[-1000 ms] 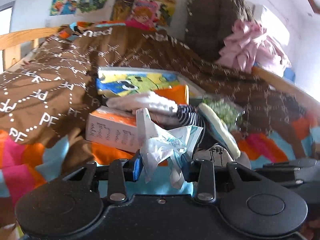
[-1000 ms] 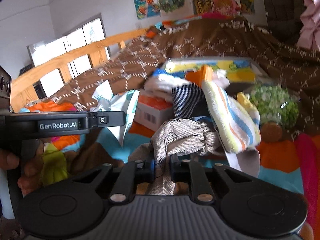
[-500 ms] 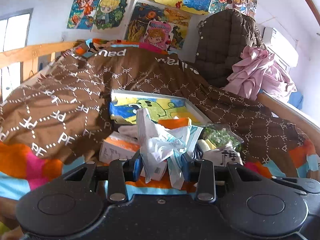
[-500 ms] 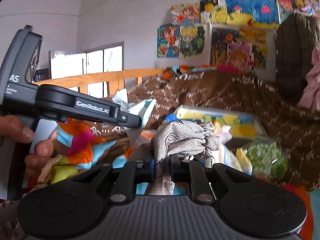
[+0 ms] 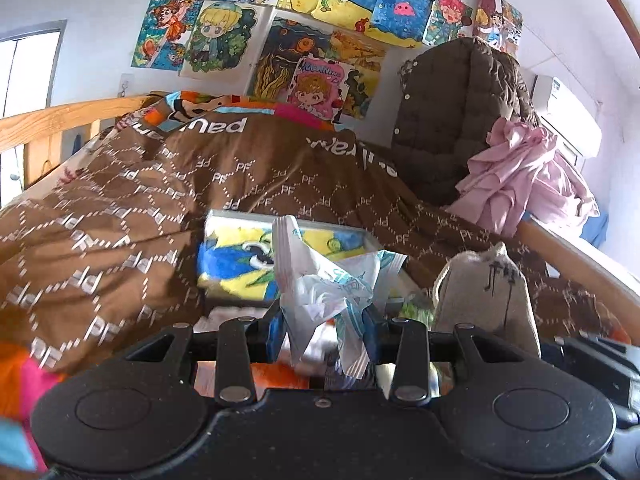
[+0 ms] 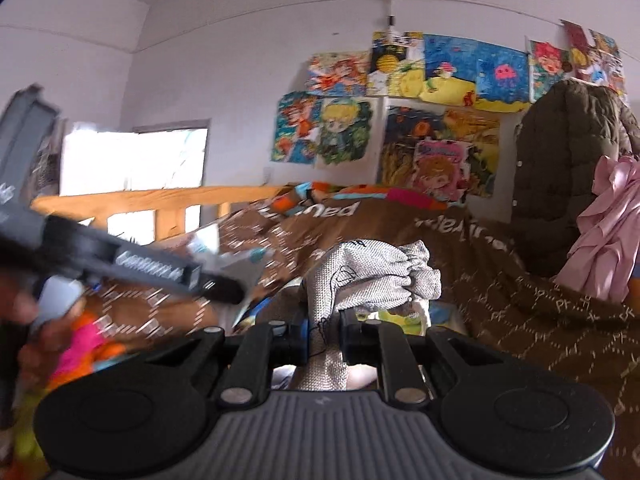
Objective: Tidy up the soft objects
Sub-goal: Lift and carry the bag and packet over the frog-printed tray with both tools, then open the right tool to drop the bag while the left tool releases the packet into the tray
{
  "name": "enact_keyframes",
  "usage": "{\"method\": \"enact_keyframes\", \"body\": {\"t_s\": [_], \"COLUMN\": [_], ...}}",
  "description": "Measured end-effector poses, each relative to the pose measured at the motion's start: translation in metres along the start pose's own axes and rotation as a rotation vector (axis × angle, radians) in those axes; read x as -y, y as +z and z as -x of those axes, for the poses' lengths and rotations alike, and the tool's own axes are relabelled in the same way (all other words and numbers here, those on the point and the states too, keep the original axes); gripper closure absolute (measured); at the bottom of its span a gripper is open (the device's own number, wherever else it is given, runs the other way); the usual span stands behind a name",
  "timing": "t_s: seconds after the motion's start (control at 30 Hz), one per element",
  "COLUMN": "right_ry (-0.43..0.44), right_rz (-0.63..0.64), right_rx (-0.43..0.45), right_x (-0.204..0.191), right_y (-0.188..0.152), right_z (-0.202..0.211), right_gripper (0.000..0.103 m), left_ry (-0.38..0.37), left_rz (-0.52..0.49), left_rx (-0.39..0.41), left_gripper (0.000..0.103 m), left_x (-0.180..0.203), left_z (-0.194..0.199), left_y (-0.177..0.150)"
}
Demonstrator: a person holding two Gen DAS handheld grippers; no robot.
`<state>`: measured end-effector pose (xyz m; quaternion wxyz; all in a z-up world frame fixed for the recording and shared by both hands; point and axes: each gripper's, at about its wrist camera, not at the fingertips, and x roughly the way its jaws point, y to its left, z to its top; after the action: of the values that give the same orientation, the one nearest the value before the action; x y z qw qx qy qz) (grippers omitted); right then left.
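a crinkled wrapper (image 5: 332, 284) is clamped in the left gripper (image 5: 323, 330), a grey pouch (image 6: 360, 276) in the right gripper (image 6: 323, 338); both are held aloft, mid-carry. next, a spot for each must be chosen.

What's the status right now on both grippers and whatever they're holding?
Left gripper shut on crumpled plastic wrapper. Right gripper shut on grey knit sock. Both held above the brown quilt; nothing blocking.

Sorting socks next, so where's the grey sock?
The grey sock is clamped in the right gripper, held above the brown quilt.
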<state>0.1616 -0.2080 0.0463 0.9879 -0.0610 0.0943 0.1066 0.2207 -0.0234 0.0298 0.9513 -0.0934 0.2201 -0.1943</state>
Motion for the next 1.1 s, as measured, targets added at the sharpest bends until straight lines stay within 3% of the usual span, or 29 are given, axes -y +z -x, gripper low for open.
{"method": "enact_keyframes", "body": {"t_s": [0.27,0.43,0.7,0.87,1.1], "right_ry": [-0.053,-0.011,0.073,0.071,0.074], "right_rz": [-0.098,-0.03,-0.027,-0.043,-0.011], "right_rx": [0.004,-0.018,-0.197,-0.349,-0.476], "right_x": [0.06,0.083,0.106,0.111,0.101], "right_y": [0.014,0.016,0.0,-0.017,-0.022], "right_z": [-0.092,-0.163,-0.267,-0.295,-0.308], "right_gripper": [0.086,0.086,0.086,0.086,0.086], "left_ry": [-0.009,-0.026,-0.03,-0.061,-0.111], "left_rz": [-0.008,0.008,-0.011,0.001,-0.035], "left_rx": [-0.025,-0.051,-0.176,-0.321,-0.463], "left_gripper": [0.062,0.062,0.062,0.062,0.062], "left_x": [-0.006,-0.023,-0.074,-0.093,-0.102], "left_z": [-0.079,-0.142,-0.245,-0.295,-0.329], "left_y": [0.039,0.056,0.071,0.07,0.066]}}
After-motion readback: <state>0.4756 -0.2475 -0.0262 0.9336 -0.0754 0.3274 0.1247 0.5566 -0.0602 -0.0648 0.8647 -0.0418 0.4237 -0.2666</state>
